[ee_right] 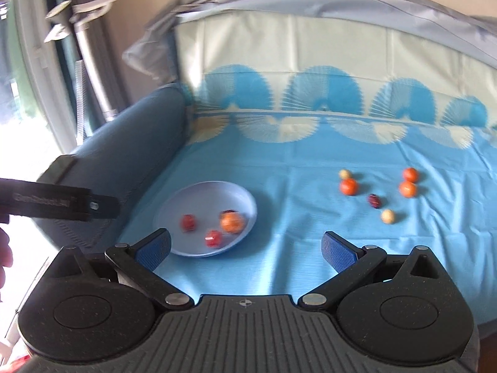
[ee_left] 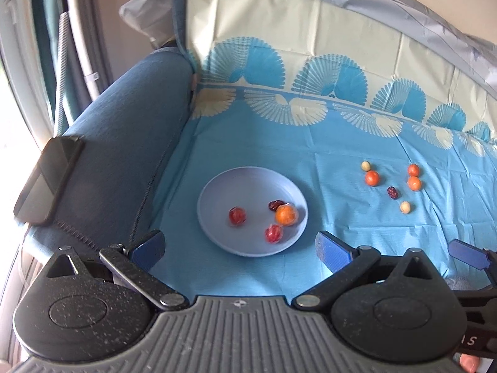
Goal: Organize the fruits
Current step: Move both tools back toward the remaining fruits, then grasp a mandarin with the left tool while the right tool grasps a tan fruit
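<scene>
Since the loose fruits [ee_right: 377,191] look small, round and ready to roll, you should pinch one gently across its middle with your right gripper [ee_right: 247,250], whose jaws are wide apart with nothing in them, like the left gripper [ee_left: 239,250].

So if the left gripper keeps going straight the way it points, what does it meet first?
Probably the near rim of the lilac plate, which lies dead ahead between the open fingers of the left gripper. Only blue cloth lies before it; depth is hard to judge here.
</scene>
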The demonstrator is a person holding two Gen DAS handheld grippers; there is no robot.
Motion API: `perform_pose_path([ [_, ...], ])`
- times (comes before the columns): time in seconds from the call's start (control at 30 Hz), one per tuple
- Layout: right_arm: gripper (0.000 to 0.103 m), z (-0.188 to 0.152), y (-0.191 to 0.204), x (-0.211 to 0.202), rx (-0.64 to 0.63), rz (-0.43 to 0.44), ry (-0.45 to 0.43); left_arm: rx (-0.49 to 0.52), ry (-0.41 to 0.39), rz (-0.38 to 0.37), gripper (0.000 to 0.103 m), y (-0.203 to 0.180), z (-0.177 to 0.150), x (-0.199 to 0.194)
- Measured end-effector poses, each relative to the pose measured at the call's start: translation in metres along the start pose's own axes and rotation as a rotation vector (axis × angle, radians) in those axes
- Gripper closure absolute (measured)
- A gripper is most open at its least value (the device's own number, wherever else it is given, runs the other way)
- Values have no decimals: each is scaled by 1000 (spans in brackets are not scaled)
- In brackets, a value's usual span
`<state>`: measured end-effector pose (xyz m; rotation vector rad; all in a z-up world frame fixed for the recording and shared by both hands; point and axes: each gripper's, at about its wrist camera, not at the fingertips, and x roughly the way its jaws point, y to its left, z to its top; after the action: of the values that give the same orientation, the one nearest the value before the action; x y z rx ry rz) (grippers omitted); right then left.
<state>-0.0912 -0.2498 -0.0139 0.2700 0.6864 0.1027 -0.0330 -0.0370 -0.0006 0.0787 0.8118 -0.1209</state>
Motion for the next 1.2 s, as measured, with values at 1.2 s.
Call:
perform_pose_path([
  [1.2,4,-20,-210,252,143,-463,80,347,194,-240,1,-274,81,375],
])
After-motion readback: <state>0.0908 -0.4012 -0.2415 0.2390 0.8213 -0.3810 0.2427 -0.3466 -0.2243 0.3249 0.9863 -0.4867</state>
